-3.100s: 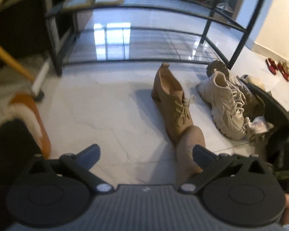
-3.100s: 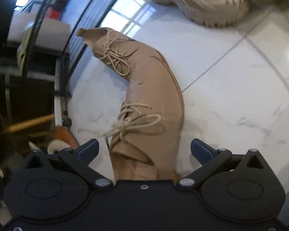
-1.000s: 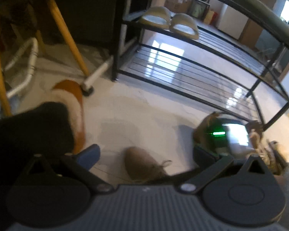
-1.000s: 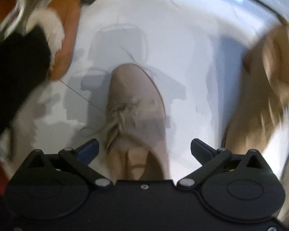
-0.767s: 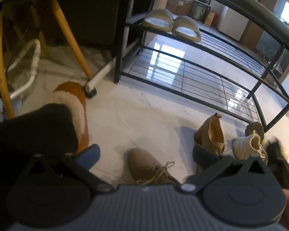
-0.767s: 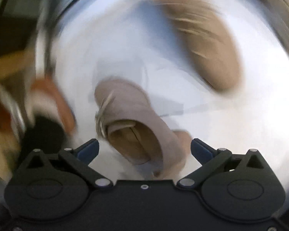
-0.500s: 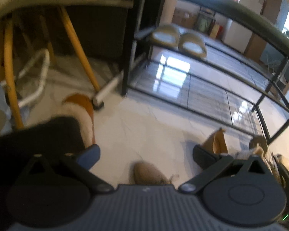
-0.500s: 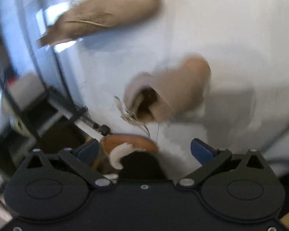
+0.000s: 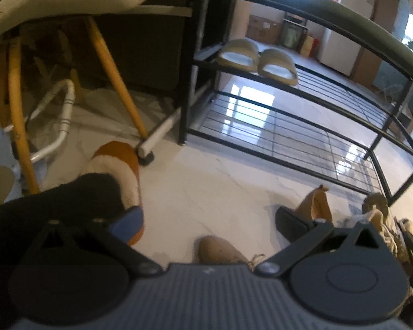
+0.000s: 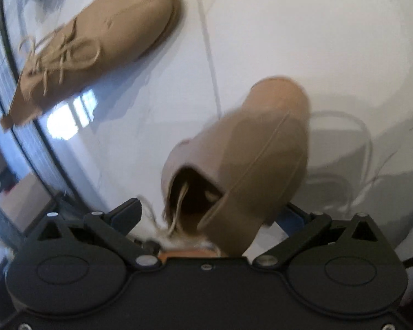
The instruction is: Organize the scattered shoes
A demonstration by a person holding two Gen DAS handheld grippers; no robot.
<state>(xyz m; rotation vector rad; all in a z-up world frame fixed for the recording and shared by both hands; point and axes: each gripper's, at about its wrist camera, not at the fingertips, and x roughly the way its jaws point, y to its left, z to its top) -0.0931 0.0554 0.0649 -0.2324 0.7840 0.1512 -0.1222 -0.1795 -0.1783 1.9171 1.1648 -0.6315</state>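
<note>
1. The right gripper [image 10: 210, 214] has its jaws spread wide, one finger on each side of a tan lace-up shoe [image 10: 242, 165]; whether the pads actually press on the shoe cannot be told, as the view is blurred
2. That shoe is tilted with its opening towards the camera and its toe pointing away over the white tiled floor [image 10: 316, 41], a loose lace hanging from the opening
3. The second tan shoe [image 10: 93, 44] lies on the floor well apart from the first, its heel end close to the bottom rail of the shoe rack [image 10: 27, 126]
4. The left gripper [image 9: 206, 220] is spread open with nothing between its fingers, hovering above the floor in front of the rack [image 9: 303, 126]
5. In the left wrist view the toe of one tan shoe [image 9: 220, 250] shows just below the gripper, and the other tan shoe [image 9: 316, 206] stands nearer the rack
6. A cream sneaker [image 9: 382, 225] sits by the rack's right front leg
7. A pair of beige slides [image 9: 258, 62] rests on the rack's middle shelf, at its left end
8. An orange fluffy slipper [image 9: 118, 170] on a person's foot is left of the rack, by a yellow chair leg [image 9: 115, 79]
</note>
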